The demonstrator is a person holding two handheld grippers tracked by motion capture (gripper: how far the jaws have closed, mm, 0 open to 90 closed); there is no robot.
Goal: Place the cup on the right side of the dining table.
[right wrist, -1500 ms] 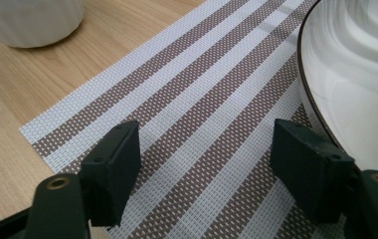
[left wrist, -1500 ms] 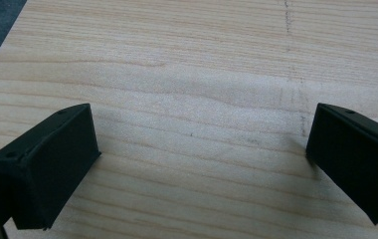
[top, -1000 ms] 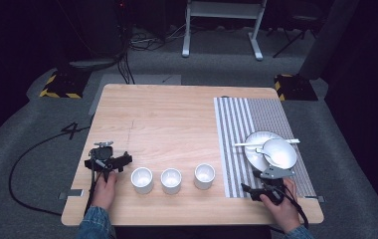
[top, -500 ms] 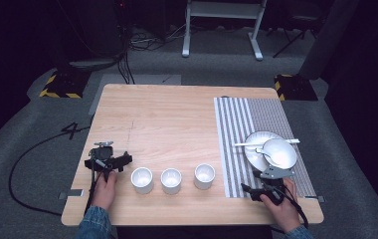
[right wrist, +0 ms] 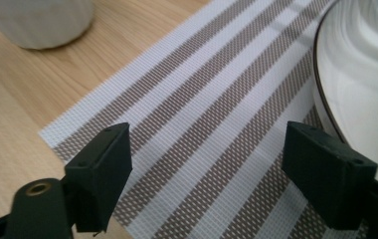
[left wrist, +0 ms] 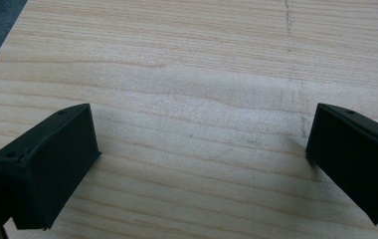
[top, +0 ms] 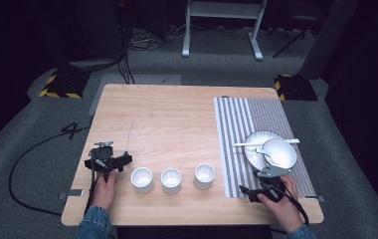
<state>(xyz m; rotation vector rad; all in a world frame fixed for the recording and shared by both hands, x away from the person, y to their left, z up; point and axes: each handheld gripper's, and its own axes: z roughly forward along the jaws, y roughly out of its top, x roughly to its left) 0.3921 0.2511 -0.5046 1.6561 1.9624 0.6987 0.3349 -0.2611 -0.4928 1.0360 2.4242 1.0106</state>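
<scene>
Left tool (left wrist: 197, 164) spread wide over bare counter (top: 177, 114); right tool (right wrist: 202, 174) spread wide over striped mat (right wrist: 212, 99), seemingly touching plate (right wrist: 366, 74) rim.

Three white cups (top: 171, 180) stand in a row at lower centre; a plate (top: 261, 147) sits on the striped mat (top: 236, 144) at right.

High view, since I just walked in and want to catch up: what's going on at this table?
A person holds a pair of tongs in each hand, low over the near edge of the wooden table. The left tongs are open over bare wood, holding nothing. The right tongs are open over the striped placemat, beside the plate with the bowl. Three white cups stand untouched between them.
</scene>
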